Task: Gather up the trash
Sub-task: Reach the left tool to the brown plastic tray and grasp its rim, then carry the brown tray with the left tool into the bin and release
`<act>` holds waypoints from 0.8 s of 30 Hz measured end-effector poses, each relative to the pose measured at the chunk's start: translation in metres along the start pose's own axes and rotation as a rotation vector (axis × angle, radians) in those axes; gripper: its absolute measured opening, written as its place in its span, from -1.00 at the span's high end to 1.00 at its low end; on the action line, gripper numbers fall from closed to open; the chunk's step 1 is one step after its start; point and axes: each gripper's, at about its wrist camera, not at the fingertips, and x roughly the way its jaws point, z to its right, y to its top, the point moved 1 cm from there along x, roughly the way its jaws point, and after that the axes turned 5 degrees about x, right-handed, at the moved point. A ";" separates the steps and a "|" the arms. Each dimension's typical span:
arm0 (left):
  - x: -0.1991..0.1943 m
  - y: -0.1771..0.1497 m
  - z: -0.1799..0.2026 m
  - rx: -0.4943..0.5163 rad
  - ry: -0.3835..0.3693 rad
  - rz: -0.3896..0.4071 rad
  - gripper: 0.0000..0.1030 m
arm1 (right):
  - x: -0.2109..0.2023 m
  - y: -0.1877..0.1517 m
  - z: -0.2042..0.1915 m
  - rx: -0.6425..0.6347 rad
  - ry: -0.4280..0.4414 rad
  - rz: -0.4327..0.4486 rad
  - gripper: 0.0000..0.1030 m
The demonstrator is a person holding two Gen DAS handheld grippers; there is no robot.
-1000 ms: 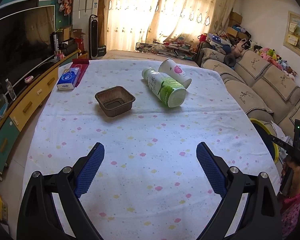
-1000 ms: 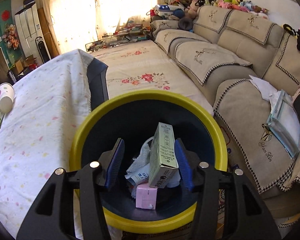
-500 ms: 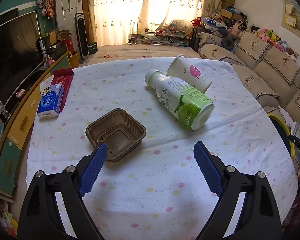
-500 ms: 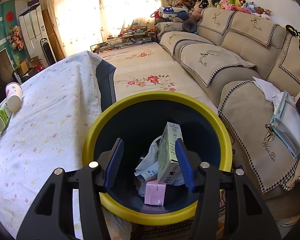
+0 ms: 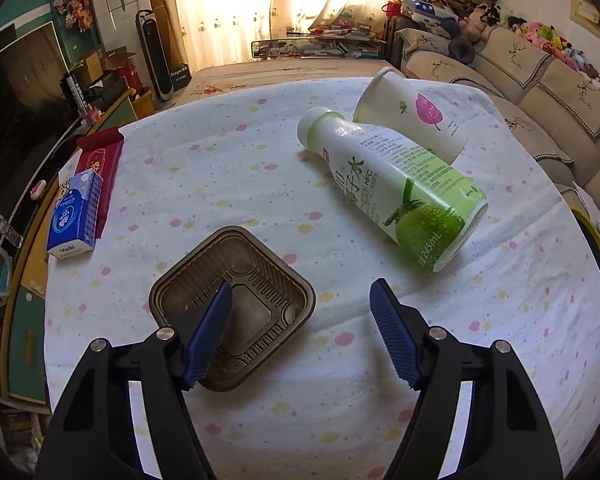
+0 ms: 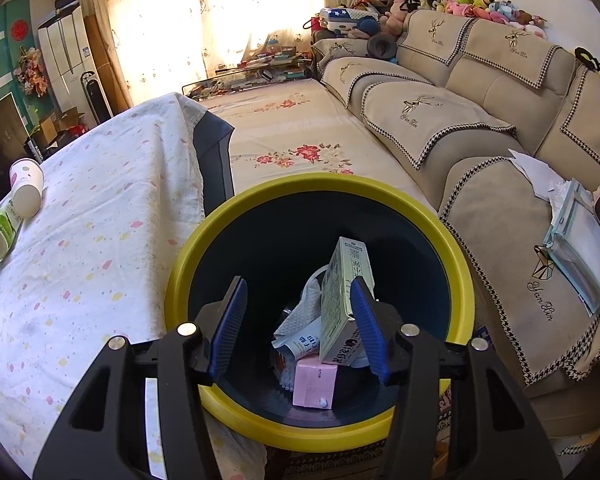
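brown tray [image 5: 236,312] rim between left gripper [image 5: 300,336] fingers

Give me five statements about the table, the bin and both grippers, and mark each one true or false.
1. The green bottle stands upright on the table. False: it lies on its side.
2. The left gripper is open, with one finger over the brown tray. True.
3. The paper cup lies beside the bottle. True.
4. The yellow-rimmed bin holds nothing. False: a carton, a pink box and crumpled paper lie inside.
5. The right gripper grips the carton. False: it is open above the bin, holding nothing.
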 end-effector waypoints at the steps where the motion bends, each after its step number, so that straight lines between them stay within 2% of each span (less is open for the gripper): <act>1: 0.001 -0.001 0.000 -0.002 -0.006 -0.007 -0.24 | 0.000 0.000 0.000 0.000 0.002 0.000 0.01; 7: 0.006 -0.007 0.004 -0.012 0.004 -0.030 0.32 | -0.004 0.000 -0.002 -0.002 0.015 0.004 0.00; 8: 0.005 -0.008 0.004 -0.017 0.001 -0.029 0.52 | -0.005 0.000 -0.002 -0.001 0.017 0.005 0.00; 11: 0.000 -0.010 0.005 -0.024 -0.007 -0.019 0.74 | -0.009 -0.002 -0.002 0.003 0.023 0.011 0.00; 12: -0.002 -0.011 0.008 -0.013 0.002 -0.014 0.89 | -0.011 -0.002 -0.001 0.005 0.026 0.012 0.00; 19: -0.036 -0.022 0.032 0.027 0.007 0.035 0.91 | -0.025 -0.007 0.010 0.027 0.035 0.030 0.00; 24: -0.072 -0.024 0.071 0.086 -0.044 0.079 0.91 | -0.042 -0.009 0.022 0.041 0.036 0.065 0.00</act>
